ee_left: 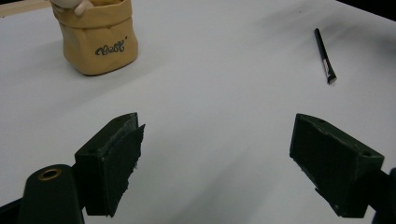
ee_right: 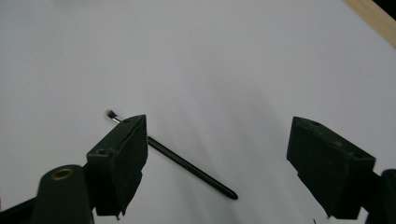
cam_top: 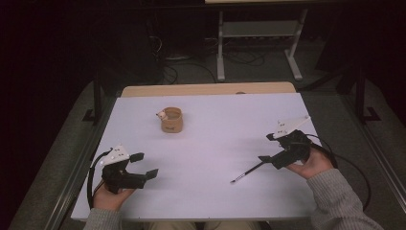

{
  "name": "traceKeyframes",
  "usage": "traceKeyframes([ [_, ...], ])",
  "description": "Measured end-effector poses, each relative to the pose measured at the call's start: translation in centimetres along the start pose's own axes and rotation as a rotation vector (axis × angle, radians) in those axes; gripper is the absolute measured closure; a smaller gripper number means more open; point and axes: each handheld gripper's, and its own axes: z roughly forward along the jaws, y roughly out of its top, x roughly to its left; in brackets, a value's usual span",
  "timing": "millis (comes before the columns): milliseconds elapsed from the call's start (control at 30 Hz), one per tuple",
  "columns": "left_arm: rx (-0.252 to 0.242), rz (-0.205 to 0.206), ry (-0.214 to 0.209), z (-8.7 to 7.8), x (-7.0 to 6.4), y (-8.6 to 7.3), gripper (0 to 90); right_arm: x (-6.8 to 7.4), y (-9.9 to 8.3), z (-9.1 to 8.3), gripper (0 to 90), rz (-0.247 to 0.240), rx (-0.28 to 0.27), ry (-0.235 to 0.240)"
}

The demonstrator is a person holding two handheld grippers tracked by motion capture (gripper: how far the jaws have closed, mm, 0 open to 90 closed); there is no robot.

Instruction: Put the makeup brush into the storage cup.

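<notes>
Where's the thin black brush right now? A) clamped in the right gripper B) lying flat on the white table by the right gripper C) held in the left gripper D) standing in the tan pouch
B: the brush lies flat on the table, and in the right gripper view the right gripper stands open over it, with the jaws wide apart and not closed on it.

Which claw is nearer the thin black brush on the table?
Right. The right claw hangs open right over the brush; the left claw, also open, sits far across the table.
</notes>
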Motion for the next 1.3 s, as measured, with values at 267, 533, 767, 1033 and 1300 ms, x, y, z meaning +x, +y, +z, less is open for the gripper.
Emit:
traceKeyframes([
  [267, -0.003, 0.0, -0.002, 0.0, 0.0, 0.0, 15.8, -0.2, 1.9, 0.7, 22.0, -0.071, 0.064, 0.035],
  [533, -0.001, 0.001, -0.003, 0.1, 0.0, 0.0, 15.8, -0.2, 3.2, 2.5, 24.8, -0.138, 0.138, 0.088],
  [767, -0.001, -0.002, -0.004, 0.0, 0.1, 0.0, 15.8, 0.0, 3.0, 4.5, 29.8, -0.168, 0.195, 0.139],
  [1033, -0.001, -0.001, -0.006, 0.1, 0.1, 0.0, 15.8, 0.6, 2.9, 6.2, 36.6, -0.201, 0.248, 0.196],
  [1300, -0.001, -0.001, -0.007, 0.1, 0.0, 0.0, 15.8, 0.9, 2.2, 7.0, 42.8, -0.217, 0.294, 0.215],
])
